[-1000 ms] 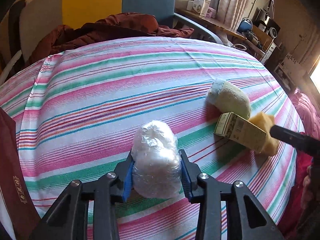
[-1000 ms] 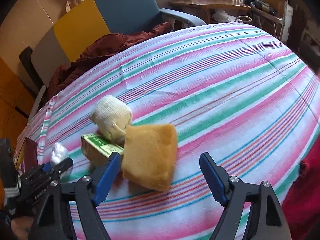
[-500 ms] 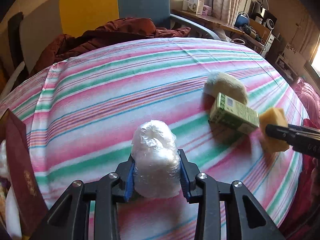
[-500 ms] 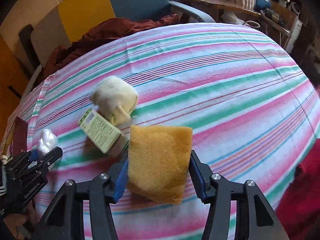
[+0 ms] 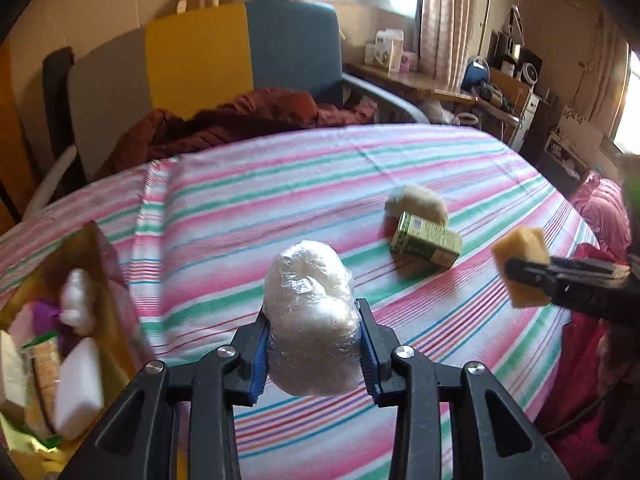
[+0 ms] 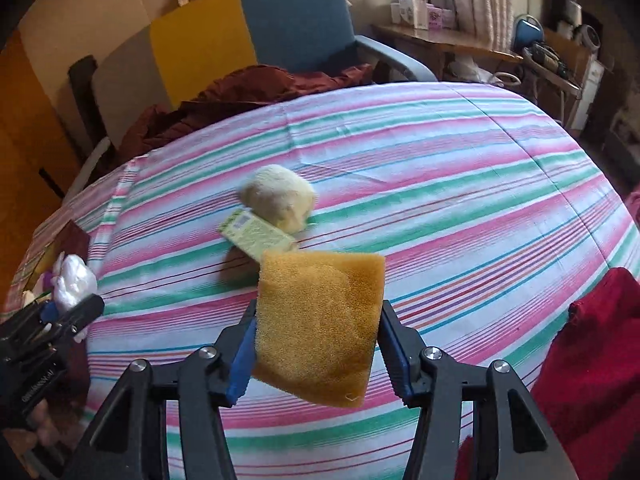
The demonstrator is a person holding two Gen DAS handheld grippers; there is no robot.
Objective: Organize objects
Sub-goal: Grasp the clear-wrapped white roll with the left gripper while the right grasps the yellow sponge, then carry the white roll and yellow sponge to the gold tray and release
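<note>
My left gripper (image 5: pixel 314 316) is shut on a white bundle wrapped in clear plastic (image 5: pixel 308 292) and holds it above the striped cloth (image 5: pixel 248 208). My right gripper (image 6: pixel 316 320) is shut on a yellow sponge (image 6: pixel 320 312), also lifted off the cloth. The left wrist view shows that sponge (image 5: pixel 520 244) at the right, in the right gripper (image 5: pixel 520 276). The right wrist view shows the left gripper (image 6: pixel 76 308) with the bundle (image 6: pixel 74 280) at the far left. A green carton (image 5: pixel 426 242) and a cream cloth roll (image 5: pixel 416 202) lie touching on the cloth.
An open dark red box (image 5: pixel 100 264) with a gold lining sits at the cloth's left edge, holding white and purple items. A blue, yellow and grey chair (image 5: pixel 248 52) with a rust-red cloth (image 5: pixel 256 116) stands behind. Red fabric (image 6: pixel 592 360) hangs at the right edge.
The right gripper closed on the sponge and lifted it off the cloth. The left gripper rose with the bundle and swung left, bringing the open box into view.
</note>
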